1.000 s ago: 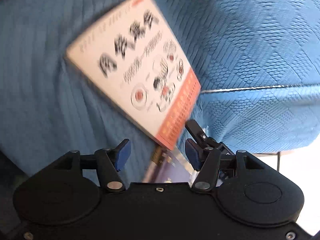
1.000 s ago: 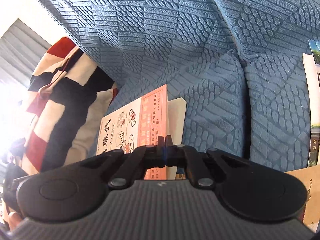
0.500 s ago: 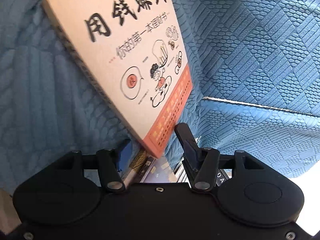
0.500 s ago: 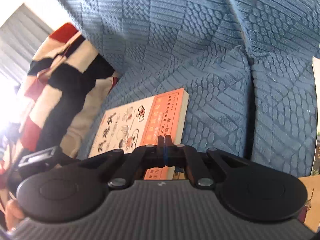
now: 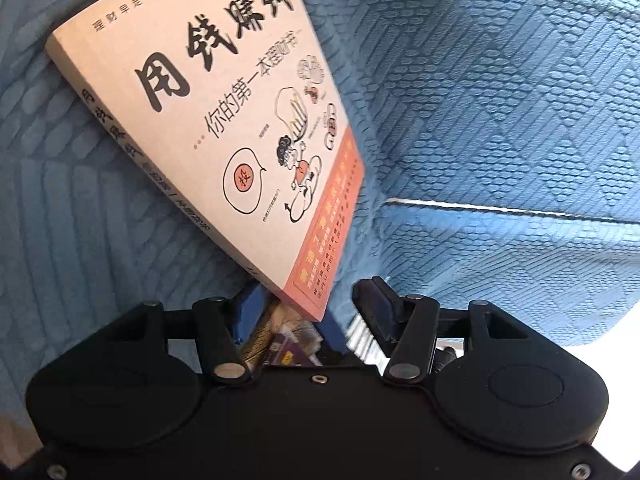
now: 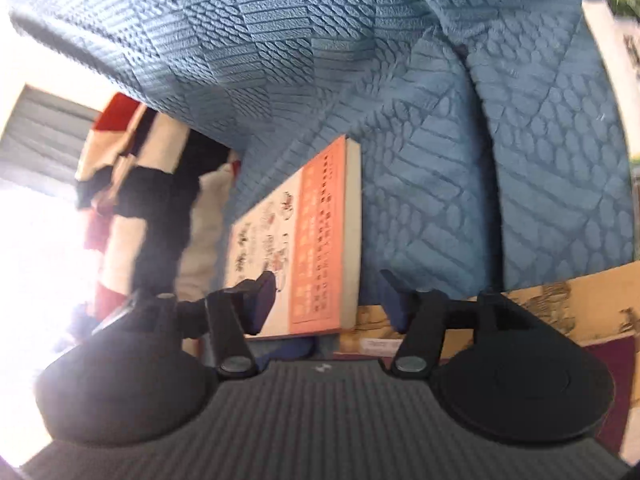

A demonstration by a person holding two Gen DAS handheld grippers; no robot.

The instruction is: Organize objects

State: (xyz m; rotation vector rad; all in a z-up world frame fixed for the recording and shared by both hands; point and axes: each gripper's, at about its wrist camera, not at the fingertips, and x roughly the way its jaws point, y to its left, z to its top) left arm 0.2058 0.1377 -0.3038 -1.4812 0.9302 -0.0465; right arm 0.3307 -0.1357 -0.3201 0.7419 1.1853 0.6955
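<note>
Books were what I had to sort, and the cream book [image 5: 224, 136] with the orange band was my landmark, lying tilted against the blue quilted sofa [image 5: 500, 100]. Nearest me, my left gripper [image 5: 310, 310] stood spread, the book's orange corner reaching down between its jaws; I could not tell whether either pad touched it. Under that corner, close to the gripper body, I saw other printed covers [image 5: 288, 344], too blurred to read. In the right wrist view, my right gripper [image 6: 328, 300] was opening, its fingers parted on either side of the same book's [image 6: 320, 240] near edge without pressing it. Just right of the book lay a tan illustrated cover [image 6: 560, 300]. Left of the book stood a red, black and cream cushion [image 6: 160, 200], and beyond the book rose the sofa's back [image 6: 320, 40].
</note>
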